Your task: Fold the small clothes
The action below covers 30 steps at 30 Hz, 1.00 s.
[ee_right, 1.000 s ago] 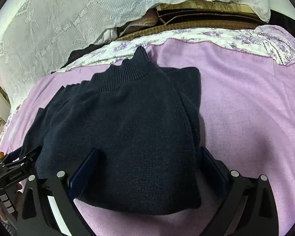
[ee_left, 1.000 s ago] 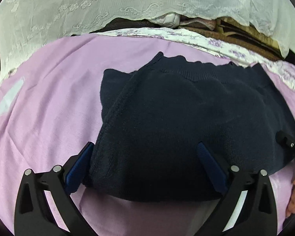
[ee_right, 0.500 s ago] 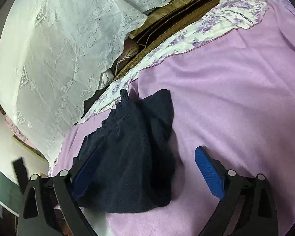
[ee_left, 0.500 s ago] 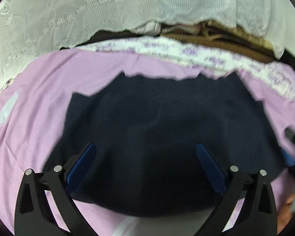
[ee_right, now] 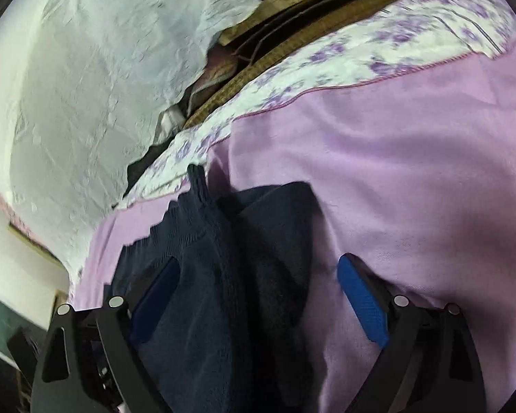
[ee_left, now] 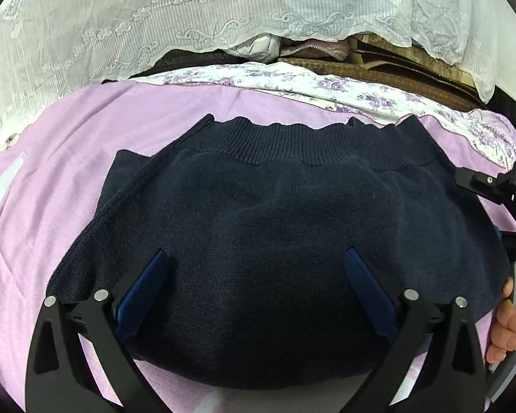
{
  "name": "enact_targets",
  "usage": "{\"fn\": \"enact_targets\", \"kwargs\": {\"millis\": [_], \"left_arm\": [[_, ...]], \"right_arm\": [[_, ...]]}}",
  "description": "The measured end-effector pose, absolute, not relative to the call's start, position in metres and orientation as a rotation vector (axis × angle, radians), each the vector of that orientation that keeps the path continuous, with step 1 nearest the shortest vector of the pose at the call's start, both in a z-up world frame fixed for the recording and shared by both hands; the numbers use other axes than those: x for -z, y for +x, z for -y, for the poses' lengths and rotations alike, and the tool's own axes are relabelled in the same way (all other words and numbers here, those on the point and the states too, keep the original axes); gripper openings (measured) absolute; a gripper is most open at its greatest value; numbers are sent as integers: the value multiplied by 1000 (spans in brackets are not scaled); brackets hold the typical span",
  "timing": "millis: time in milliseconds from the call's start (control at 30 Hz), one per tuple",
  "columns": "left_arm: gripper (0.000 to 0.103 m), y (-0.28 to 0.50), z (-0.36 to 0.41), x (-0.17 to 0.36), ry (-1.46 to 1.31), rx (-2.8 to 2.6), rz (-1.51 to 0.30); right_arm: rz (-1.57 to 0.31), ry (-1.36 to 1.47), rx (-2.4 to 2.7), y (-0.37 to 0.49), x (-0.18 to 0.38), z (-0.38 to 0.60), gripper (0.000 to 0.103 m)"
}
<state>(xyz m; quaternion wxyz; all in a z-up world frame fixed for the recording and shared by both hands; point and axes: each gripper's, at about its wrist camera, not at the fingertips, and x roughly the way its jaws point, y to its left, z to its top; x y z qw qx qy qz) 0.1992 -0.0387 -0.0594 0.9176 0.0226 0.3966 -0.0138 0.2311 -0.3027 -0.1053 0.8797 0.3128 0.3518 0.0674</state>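
Lilac blanket (ee_left: pixel 68 158), floral sheet (ee_left: pixel 326 86) behind, white lace cloth (ee_left: pixel 154 17) above.

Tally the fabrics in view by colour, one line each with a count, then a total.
Navy blue: 1, the folded sweater
Lilac: 1, the blanket under it
White with purple flowers: 1, the sheet behind the blanket
White lace: 1, the curtain at the back
Total: 4

right gripper (ee_right: pixel 258 296) rolled, swung rightward off sweater (ee_right: pixel 203 292), jaws closing
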Motion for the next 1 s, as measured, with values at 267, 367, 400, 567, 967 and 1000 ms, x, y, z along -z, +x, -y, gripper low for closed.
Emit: {"fn": "enact_targets", "kwargs": {"millis": [267,367,400,567,967,1000], "left_arm": [[99,197,38,60,45,29,-809],[99,197,38,60,45,29,-807],[99,197,38,60,46,28,-806],[99,197,37,60,37,34,-810],[99,189,38,53,52,38,-769],[99,189,37,52,53,37,-767]], "right_arm": [[-736,649,-144,215,108,304,54],[-720,704,-187,210,110,307,36],[-711,702,-195,208,109,306,35],[-720,681,-226,207,108,297,39],[-706,658,-190,202,102,294,27],[-705,655,-188,202,101,293,27]]}}
